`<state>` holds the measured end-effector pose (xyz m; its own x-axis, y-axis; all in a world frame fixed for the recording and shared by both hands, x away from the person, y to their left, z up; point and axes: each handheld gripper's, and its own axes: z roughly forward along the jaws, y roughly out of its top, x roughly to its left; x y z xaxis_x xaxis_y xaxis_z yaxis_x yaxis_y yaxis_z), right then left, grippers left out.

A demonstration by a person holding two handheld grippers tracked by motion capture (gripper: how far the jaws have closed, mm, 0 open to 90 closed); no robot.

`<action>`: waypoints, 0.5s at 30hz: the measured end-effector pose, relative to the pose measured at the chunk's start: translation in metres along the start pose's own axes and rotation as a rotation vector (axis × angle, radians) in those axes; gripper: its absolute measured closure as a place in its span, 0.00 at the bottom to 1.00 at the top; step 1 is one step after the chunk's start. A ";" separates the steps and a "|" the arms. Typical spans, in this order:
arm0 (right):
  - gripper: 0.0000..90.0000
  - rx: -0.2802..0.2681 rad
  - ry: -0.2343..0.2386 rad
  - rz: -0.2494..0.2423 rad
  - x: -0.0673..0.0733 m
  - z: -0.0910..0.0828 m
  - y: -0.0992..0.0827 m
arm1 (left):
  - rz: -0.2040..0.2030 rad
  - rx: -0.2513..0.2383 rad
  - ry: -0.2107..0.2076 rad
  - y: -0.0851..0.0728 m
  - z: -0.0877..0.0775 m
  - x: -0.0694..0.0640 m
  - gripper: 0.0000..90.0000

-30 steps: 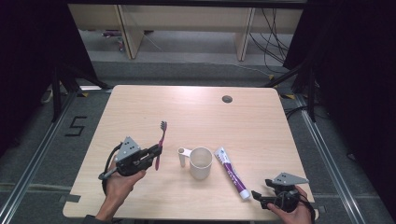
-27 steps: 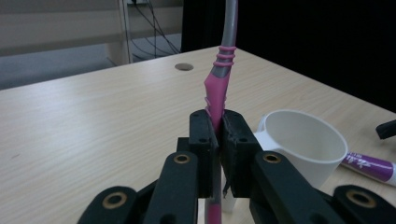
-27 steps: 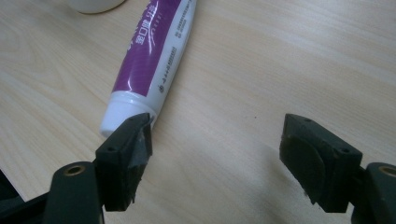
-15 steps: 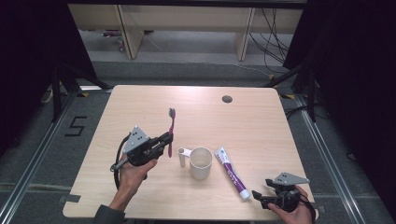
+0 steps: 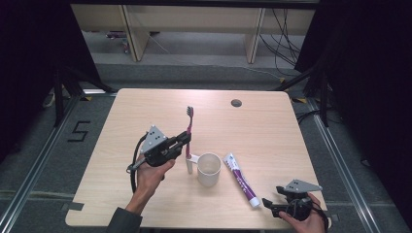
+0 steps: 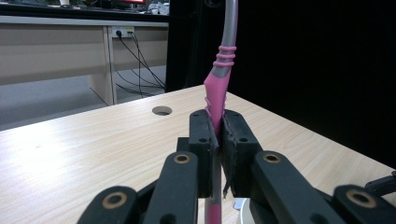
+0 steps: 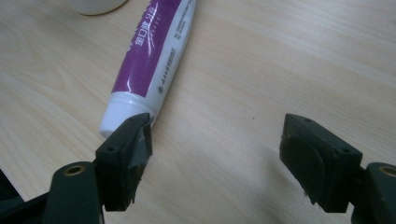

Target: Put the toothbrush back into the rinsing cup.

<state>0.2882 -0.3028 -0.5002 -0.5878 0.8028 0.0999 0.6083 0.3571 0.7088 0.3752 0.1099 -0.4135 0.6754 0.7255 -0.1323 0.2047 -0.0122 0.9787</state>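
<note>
Pink and grey, the toothbrush stands nearly upright in your left gripper, bristles at the top, its lower end just left of the cup. In the left gripper view the jaws are clamped tight on the pink handle, with the grey neck rising above them. So the step in hand looks like carrying the brush to the cup, and you are partway: the brush is off the table but not yet above the rim.

For the next move, I would bring the gripper a little right until the white lower end hangs over the mouth of the cup, then lower it inside before you let go. Keep the handle close to vertical; a strong tilt could catch the rim and tip the cup, which is light and stands free on the table.

Right of the cup lies the purple toothpaste tube, flat on the wood, cap end toward you. Your right gripper waits at the near right corner, jaws spread wide and holding nothing. In the right gripper view its left jaw sits just beside the white cap end of the tube without pinching it, and bare wood shows between the jaws. It seems ready for the tube once the brush is in.
</note>
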 end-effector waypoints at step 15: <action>0.29 0.002 0.012 0.002 0.000 0.000 0.000 | -0.015 -0.001 -0.018 -0.020 0.007 0.004 0.92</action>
<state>0.2882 -0.3026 -0.5002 -0.5932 0.7976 0.1093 0.6100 0.3567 0.7075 0.3791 0.1082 -0.4348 0.6847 0.7134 -0.1492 0.2141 -0.0012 0.9768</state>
